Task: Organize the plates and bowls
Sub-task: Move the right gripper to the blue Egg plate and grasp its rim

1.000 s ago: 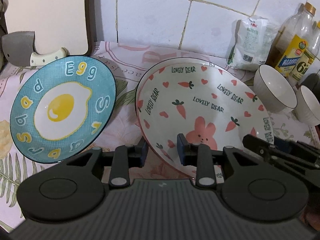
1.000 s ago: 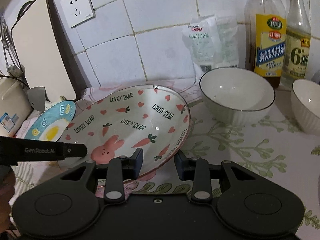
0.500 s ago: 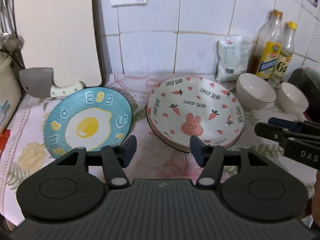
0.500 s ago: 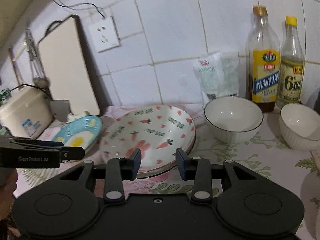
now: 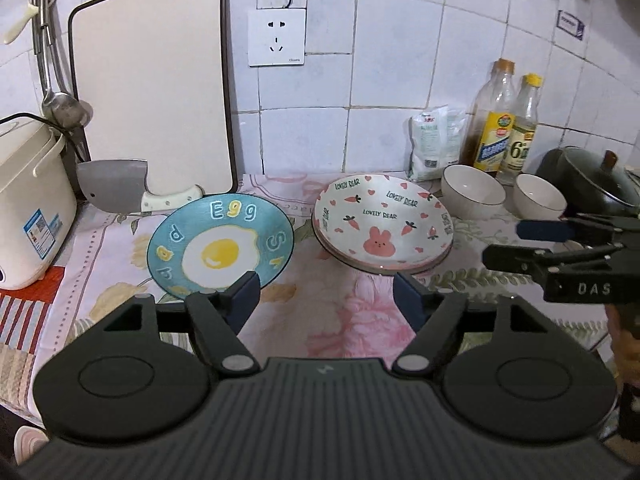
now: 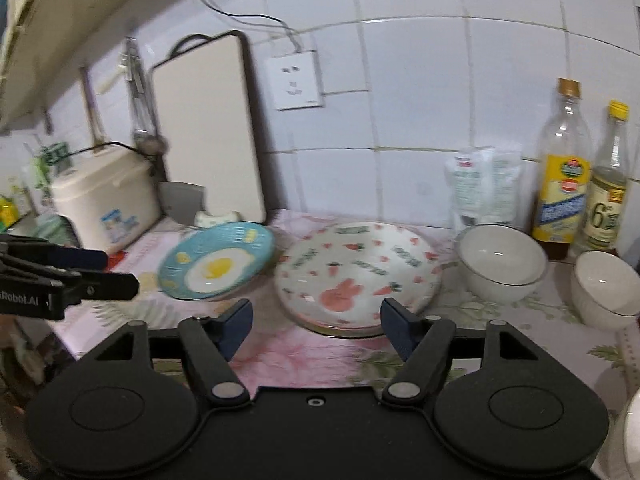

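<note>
A blue egg plate (image 5: pixel 220 250) lies on the counter left of a pink rabbit plate (image 5: pixel 382 226), which sits stacked on another plate. Two white bowls (image 5: pixel 472 190) (image 5: pixel 538 200) stand to the right by the wall. In the right wrist view the egg plate (image 6: pixel 218 264), rabbit plate (image 6: pixel 356 276) and bowls (image 6: pixel 502 262) (image 6: pixel 604 288) show too. My left gripper (image 5: pixel 326 300) is open and empty, held back above the counter's front. My right gripper (image 6: pixel 316 328) is open and empty, likewise drawn back; it shows from the side in the left wrist view (image 5: pixel 516 244).
A cutting board (image 5: pixel 152 92) leans on the tiled wall with a cleaver (image 5: pixel 116 190) before it. A rice cooker (image 5: pixel 28 204) stands far left. Two bottles (image 5: pixel 496 128) and a white bag (image 5: pixel 434 142) stand at the back right. A lidded pot (image 5: pixel 588 178) sits far right.
Both grippers have pulled back and up from the rabbit plate and opened wider. The rabbit plate now rests flat on the stack.
</note>
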A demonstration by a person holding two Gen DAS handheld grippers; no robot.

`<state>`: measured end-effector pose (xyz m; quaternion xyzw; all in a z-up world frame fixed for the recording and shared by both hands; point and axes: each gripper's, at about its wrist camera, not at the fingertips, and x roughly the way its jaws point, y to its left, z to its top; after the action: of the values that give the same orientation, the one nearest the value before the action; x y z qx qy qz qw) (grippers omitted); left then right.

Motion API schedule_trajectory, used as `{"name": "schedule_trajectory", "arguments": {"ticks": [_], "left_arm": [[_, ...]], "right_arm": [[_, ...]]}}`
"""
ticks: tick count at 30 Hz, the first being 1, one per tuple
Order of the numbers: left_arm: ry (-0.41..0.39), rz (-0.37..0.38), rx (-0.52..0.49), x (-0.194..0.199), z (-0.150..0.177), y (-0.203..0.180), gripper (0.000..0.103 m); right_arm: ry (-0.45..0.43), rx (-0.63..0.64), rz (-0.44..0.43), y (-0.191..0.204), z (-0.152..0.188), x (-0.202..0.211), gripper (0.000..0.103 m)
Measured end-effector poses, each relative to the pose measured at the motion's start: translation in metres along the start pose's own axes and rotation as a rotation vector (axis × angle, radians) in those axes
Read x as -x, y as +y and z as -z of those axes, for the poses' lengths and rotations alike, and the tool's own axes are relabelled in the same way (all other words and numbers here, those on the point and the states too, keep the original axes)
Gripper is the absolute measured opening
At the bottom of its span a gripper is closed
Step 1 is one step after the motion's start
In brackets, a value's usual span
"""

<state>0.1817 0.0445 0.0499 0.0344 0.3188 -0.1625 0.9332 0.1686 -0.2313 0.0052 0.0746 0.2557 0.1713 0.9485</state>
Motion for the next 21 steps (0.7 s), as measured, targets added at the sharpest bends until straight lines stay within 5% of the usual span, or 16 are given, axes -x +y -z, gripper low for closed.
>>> {"name": "schedule_trajectory", "arguments": {"ticks": [9, 21], "left_arm": [[-0.037, 0.003, 0.061, 0.012, 0.028, 0.043, 0.076], [-0.156, -0.062, 0.153, -0.013, 0.059, 0.123, 0.08]], "right_arm": [[-0.009, 0.027, -0.146, 0.043, 0.004, -0.024, 0.082], [0.003, -0.069, -0.248, 0.083, 0.01, -0.114, 0.082]]}}
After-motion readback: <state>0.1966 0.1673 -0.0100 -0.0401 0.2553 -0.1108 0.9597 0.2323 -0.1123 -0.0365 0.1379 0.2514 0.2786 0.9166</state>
